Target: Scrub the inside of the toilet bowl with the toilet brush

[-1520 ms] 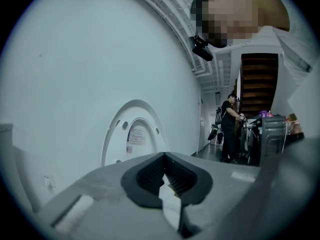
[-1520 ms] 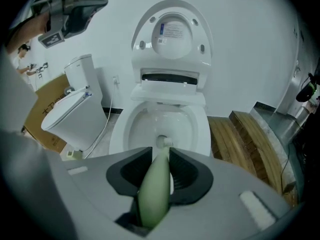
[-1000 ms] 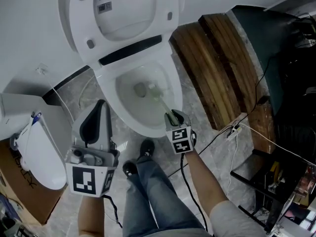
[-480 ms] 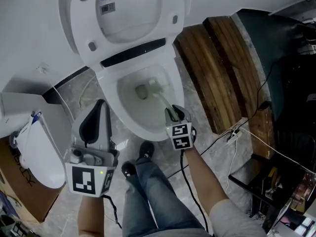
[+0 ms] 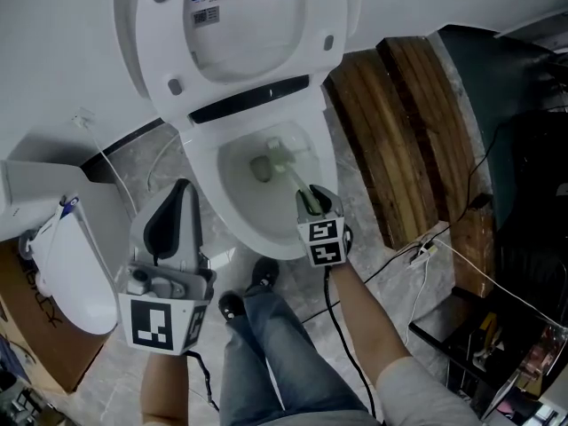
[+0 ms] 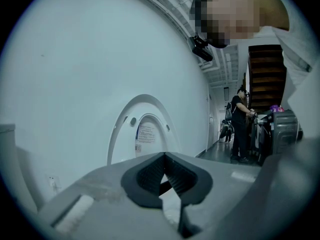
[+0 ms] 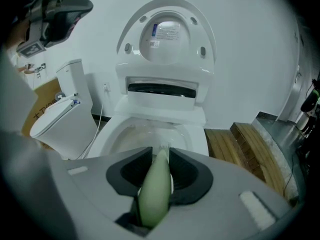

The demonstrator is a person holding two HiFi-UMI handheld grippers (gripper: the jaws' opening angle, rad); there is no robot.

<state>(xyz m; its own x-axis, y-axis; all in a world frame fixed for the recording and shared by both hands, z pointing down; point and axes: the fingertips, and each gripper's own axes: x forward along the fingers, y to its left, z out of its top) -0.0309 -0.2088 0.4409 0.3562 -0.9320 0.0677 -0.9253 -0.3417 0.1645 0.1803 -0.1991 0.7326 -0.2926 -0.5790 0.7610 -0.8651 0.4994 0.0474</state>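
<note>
Pale green, tapered toilet brush [image 7: 154,194]

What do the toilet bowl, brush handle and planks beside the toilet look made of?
White toilet bowl: likely glazed ceramic, glossy smooth white surface.
Pale green brush handle: probably plastic, smooth, even colour, slight sheen.
Brown planks: wood, streaky grain lines, dull finish.

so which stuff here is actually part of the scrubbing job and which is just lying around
In the job: toilet brush, right gripper shut on its handle, toilet bowl.
Just lying about: wooden planks, floor cables, cardboard box, idle left gripper.
</note>
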